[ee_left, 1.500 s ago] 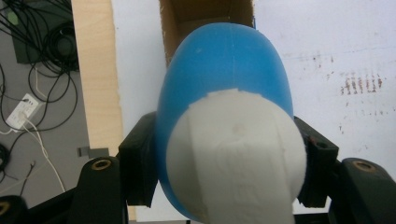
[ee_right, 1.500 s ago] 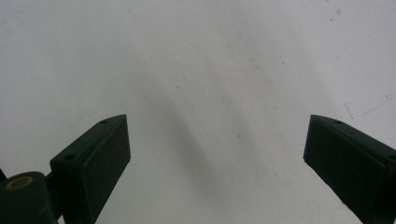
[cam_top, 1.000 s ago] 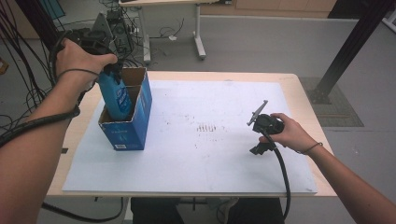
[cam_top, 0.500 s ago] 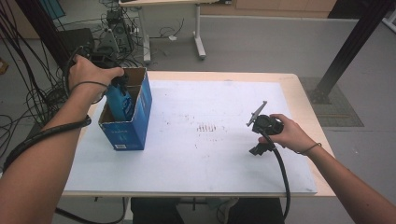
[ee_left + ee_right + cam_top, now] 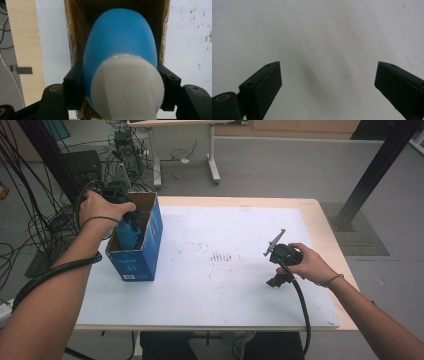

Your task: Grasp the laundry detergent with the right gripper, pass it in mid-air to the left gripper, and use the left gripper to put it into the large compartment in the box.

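bottle (image 5: pixel 120 42), blue, clamped in left gripper (image 5: pixel 120 82) jaws inside box (image 5: pixel 145 247); right gripper (image 5: pixel 328 85) jaws wide, empty.

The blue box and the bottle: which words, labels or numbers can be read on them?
Blue box: pale print and a small label on its near face, too small and blurred to read.
Blue bottle, held by the left hand-held gripper: no text seen.
White cap: faint embossing, unreadable.
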Tool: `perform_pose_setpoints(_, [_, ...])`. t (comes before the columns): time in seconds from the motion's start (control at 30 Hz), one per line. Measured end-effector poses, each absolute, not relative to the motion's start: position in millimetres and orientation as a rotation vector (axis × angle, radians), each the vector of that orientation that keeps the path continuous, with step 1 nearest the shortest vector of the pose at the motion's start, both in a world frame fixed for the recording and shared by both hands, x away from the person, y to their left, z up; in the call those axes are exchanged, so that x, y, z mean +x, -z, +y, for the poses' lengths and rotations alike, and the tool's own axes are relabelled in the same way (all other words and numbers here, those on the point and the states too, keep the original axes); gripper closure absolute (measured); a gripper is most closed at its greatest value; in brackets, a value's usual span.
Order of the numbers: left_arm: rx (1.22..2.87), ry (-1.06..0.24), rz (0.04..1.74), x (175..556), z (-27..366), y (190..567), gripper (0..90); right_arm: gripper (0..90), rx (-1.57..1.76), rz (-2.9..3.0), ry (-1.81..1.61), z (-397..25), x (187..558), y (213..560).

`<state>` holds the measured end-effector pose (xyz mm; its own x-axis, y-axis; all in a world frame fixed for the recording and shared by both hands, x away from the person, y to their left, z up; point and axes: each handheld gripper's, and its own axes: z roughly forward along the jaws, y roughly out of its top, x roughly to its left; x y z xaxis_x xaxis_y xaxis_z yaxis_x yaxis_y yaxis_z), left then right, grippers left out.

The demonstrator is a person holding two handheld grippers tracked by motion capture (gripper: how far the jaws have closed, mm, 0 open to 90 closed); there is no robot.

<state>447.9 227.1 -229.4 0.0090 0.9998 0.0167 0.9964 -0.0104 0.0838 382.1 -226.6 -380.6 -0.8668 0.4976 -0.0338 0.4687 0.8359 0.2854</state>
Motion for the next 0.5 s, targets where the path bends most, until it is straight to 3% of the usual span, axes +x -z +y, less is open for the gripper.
perform_pose_setpoints(0.5, [2.223, -0.08, 2.189, 448.1, 223.5, 248.2, 37.5, 7.6, 0.769, 2.909, -0.407, -228.0, 381.4, 382.8])
